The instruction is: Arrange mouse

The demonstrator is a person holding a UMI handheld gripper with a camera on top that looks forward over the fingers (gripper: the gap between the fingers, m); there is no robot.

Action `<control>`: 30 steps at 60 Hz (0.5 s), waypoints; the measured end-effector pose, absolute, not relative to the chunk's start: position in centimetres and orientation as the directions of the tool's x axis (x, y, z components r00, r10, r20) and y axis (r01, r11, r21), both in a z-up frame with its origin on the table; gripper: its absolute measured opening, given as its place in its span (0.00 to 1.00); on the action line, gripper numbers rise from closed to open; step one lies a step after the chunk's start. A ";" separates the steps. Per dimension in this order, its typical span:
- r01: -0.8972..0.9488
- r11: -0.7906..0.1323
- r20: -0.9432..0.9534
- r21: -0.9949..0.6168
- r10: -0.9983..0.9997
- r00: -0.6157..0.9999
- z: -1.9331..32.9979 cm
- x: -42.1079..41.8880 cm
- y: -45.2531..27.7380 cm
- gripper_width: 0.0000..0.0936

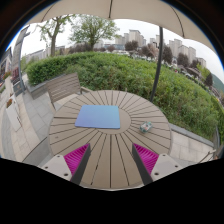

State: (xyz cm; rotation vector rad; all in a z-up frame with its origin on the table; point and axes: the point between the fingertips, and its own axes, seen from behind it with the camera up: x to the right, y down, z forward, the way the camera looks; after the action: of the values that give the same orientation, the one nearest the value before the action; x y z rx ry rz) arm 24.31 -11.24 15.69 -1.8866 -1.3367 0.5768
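Jaws apart, round slatted table (110,150), blue mousepad (97,117)

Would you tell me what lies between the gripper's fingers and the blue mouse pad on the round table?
Only bare slats of the wooden table, as the gripper view shows. The open gripper is empty, and the mouse pad lies just beyond it. A small mouse sits right of the pad.

1. Plain daylight, pretty even, with a bright washed-out sky behind the tree (93,30).
2. The round slatted table (110,125) sits in soft shade, no hard shadows on it; the hedge (120,72) beyond the table is brighter.
3. Heavy fisheye: the table's rim bows and the buildings (175,47) beyond the hedge lean inward.
4. Far detail past the table looks soft and mushy.
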 end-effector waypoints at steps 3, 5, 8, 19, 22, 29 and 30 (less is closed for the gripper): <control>0.599 -0.174 0.068 -0.781 0.931 0.359 15.6 24.4 -10.8 0.91; 0.599 -0.172 0.075 -0.782 0.928 0.365 15.3 25.1 -9.5 0.91; 0.597 -0.182 0.073 -0.782 0.923 0.377 14.8 25.7 -8.5 0.91; 0.589 -0.214 0.070 -0.779 0.904 0.422 14.0 27.0 -5.4 0.91; 0.584 -0.223 0.069 -0.781 0.898 0.435 13.7 27.4 -4.6 0.91; 0.577 -0.238 0.069 -0.782 0.886 0.459 13.1 28.1 -2.2 0.91; 0.577 -0.238 0.071 -0.782 0.885 0.460 12.9 28.2 -1.9 0.91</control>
State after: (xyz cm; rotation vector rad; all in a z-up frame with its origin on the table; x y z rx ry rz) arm 28.21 -1.93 12.94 -1.9361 -1.2209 0.5048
